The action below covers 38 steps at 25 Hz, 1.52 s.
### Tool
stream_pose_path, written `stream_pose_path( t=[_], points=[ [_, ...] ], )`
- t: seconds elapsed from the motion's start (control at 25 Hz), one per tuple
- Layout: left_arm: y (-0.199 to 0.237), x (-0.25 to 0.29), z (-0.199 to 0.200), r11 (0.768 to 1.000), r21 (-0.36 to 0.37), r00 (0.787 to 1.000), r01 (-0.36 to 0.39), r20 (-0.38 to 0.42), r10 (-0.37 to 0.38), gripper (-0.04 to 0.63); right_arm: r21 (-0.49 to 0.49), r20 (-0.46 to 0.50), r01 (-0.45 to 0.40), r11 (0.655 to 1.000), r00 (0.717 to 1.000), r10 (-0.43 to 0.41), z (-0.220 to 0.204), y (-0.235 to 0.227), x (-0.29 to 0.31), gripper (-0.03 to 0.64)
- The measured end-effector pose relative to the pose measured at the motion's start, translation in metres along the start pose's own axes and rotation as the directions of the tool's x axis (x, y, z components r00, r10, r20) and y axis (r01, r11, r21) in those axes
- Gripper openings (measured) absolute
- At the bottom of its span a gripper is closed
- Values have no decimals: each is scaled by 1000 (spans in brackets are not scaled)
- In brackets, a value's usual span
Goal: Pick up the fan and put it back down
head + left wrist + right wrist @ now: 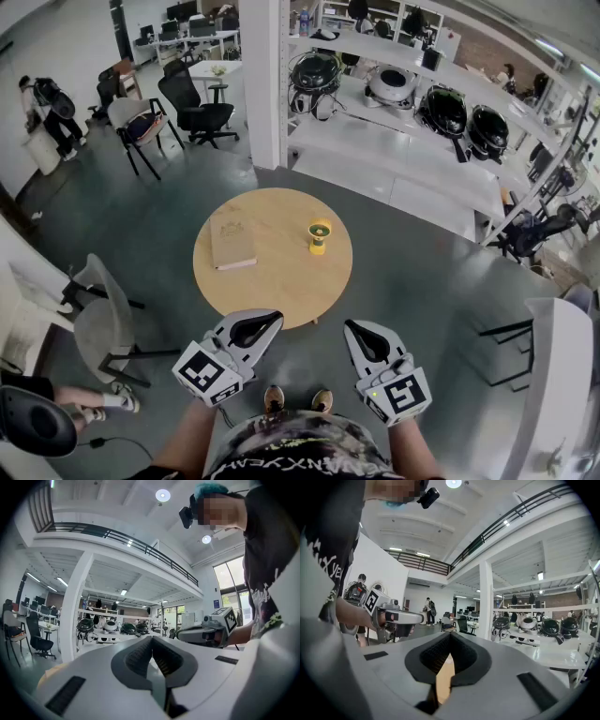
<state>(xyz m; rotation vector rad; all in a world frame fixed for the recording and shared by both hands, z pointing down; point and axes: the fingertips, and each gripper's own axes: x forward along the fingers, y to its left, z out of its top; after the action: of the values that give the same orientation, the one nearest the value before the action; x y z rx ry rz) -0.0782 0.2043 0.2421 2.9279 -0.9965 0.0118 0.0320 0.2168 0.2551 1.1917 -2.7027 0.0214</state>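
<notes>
On the round pale-wood table (pixel 281 292), a little right of its middle, the small yellow fan with a round head on a short stand (pixel 320 234) stands upright. It is well apart from both of your grippers and clear of the flat tan rectangular book (pixel 232 242) lying to its left. You have not reached it yet, so the risks lie in the approach, the grip and the set-down.

Your grey right gripper with the marker cube (pixel 360 330) has its jaws pressed together with nothing between them; only a sliver of tabletop shows through the slot below the pads. Your grey left gripper (pixel 265 322) is likewise closed and empty, its tips meeting. If you arrive with the jaws together, the closed tip will probably poke the fan and knock it over instead of grasping it, since it looks light and top-heavy on a narrow base. Spread the jaws before you get close.

Both grippers hang at the near edge of the table, so you must reach across it; come in too low and you could catch the rim. Gripping the round head rather than the stand may let it swivel or slip. When you set it down, let go only once the base sits flat, or it may tip and roll towards the edge. From here the book looks far enough off that it should not get in your way
</notes>
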Motion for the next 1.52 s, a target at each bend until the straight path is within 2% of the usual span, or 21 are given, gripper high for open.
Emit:
stream_pose_path(
  t=[0.48,1.16,1.52],
  points=[
    [6,13,0,1000,6,1000,8,-3,-8,20,12,7,26,1000,1000,-26,0,-16,4,0],
    [16,22,-3,1000,1,1000,16,-13,-16,20,28,12,17,999,1000,-17,-4,-20,17,6],
    [18,24,-3,1000,-1,1000,16,-11,-16,20,22,17,2,1000,1000,-3,-3,-21,19,58]
  ],
)
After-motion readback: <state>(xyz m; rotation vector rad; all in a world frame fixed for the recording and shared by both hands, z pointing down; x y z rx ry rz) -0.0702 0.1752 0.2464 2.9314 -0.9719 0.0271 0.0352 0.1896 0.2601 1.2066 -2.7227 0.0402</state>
